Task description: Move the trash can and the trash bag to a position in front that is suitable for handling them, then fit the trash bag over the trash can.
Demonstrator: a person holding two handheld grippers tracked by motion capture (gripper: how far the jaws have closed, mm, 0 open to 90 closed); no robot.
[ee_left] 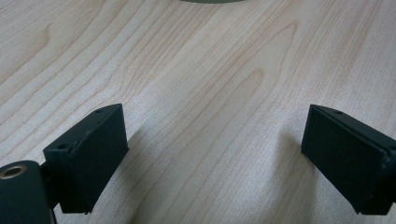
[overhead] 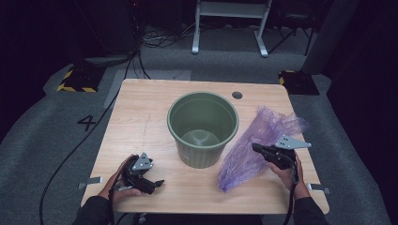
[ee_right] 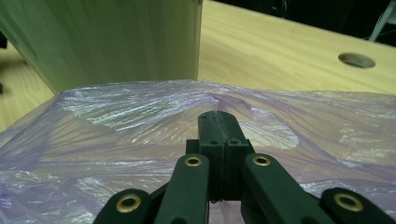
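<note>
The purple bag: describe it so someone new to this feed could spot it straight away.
Start at the wooden table and find the green bin standing upright near its middle. Just beside the bin, on the side of the right gripper, lies the purple bag, with that gripper's jaws shut on its film. It is the one thin, crinkled, see-through thing there; the bin is rigid and opaque.

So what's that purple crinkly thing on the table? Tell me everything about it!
It is a thin purple plastic bag, see-through and full of wrinkles, so the wood shows faintly through it. It lies crumpled and stretched out on the wooden table, just right of the green bin; whether they touch is unclear. Its far end puffs up loosely, while its near end narrows to a point. The right claw is shut on a fold of it, pulling the plastic into a little peak.
</note>
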